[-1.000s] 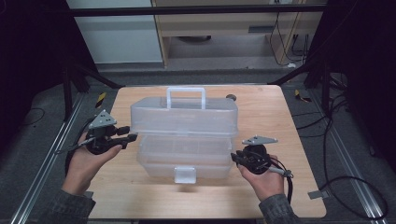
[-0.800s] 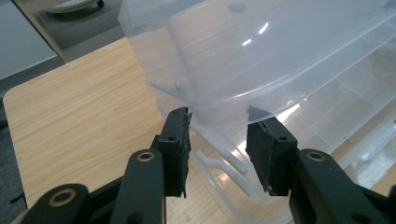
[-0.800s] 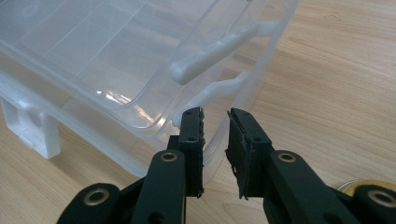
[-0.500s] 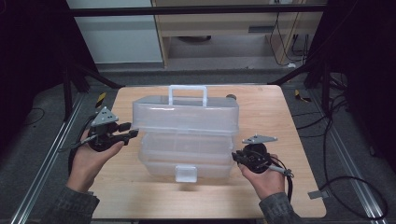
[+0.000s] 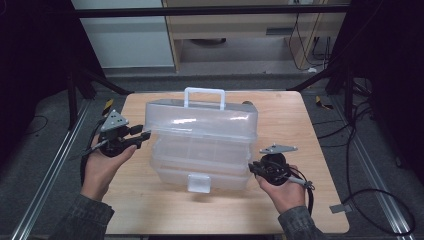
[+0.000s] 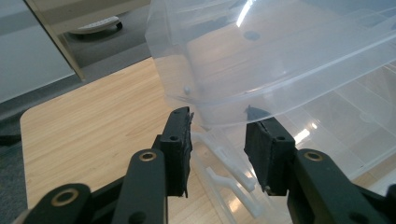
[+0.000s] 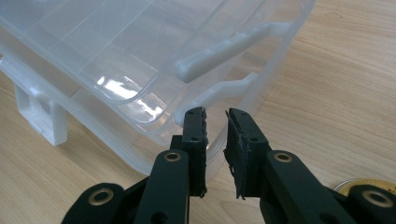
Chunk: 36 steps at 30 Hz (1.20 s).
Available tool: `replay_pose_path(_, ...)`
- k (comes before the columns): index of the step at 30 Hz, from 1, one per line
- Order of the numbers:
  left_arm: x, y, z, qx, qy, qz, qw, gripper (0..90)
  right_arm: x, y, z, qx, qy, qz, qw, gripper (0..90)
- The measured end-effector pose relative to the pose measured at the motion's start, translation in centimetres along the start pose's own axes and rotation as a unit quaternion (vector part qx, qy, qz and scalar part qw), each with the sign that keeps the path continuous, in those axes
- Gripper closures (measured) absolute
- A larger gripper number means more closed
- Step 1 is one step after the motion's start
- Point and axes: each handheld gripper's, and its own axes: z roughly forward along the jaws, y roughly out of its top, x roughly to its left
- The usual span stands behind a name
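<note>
The clear plastic organizer box (image 5: 200,145) sits in the middle of the wooden table (image 5: 300,125), handle toward the far edge and white latch (image 5: 198,183) facing the person. Over the last second its lid (image 5: 200,120) has tipped up a little further on the left, and the left gripper (image 5: 142,136) has risen with it. Its jaws stand well apart around the lid's lower corner edge (image 6: 219,119), propping rather than pinching, I'd say. The right gripper (image 5: 254,167) has hardly moved: its jaws are nearly closed with a narrow gap astride the base rim (image 7: 212,140), seemingly steadying the lower tray. It looks like the opening is under way, barely begun.
</note>
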Motion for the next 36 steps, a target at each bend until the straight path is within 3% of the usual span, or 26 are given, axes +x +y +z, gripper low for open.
replay_pose_path(10,0.0,0.1,1.4,-0.01,0.01,0.004,0.9999,58.1,0.0,0.0,0.0,0.0,0.0,0.002,1.0,77.1)
replay_pose_path(20,0.5,-0.1,2.4,-0.017,-0.004,0.001,0.9999,55.4,-0.1,0.0,-0.1,0.001,0.0,0.001,1.0,77.2)
replay_pose_path(28,-0.3,0.2,1.9,-0.006,0.01,-0.002,0.9999,56.8,-0.3,0.1,-0.2,0.004,0.003,0.0,1.0,77.8)
replay_pose_path(36,-2.2,0.7,0.6,0.004,0.029,0.018,0.9994,56.4,-1.5,0.4,-0.4,0.016,-0.004,-0.01,0.9998,79.5)
